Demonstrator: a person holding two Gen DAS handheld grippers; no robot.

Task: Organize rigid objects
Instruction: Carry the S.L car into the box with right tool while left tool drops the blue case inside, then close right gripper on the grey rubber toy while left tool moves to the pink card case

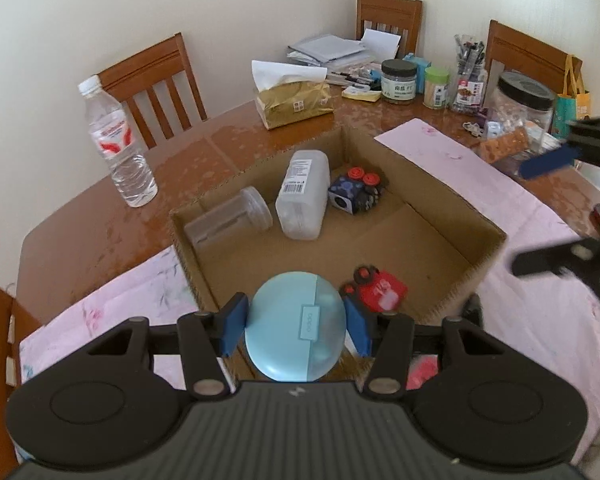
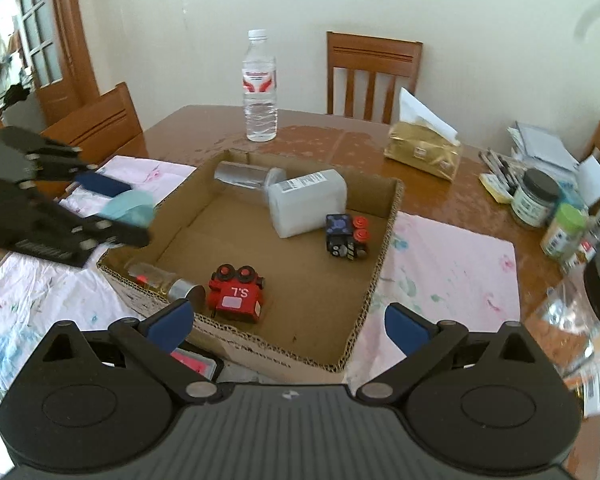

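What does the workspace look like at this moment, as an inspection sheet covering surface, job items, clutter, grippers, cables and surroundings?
Surface: wooden table with pink cloth.
Job's things: cardboard box holds red toy train, dark toy train, white container, clear jar and small bottle.
Clutter: water bottle, tissue pack, jars, papers.
Grippers: left gripper shut on blue earbud case; right gripper open, empty.
Cables: nothing seen.
Surroundings: wooden chairs, door.
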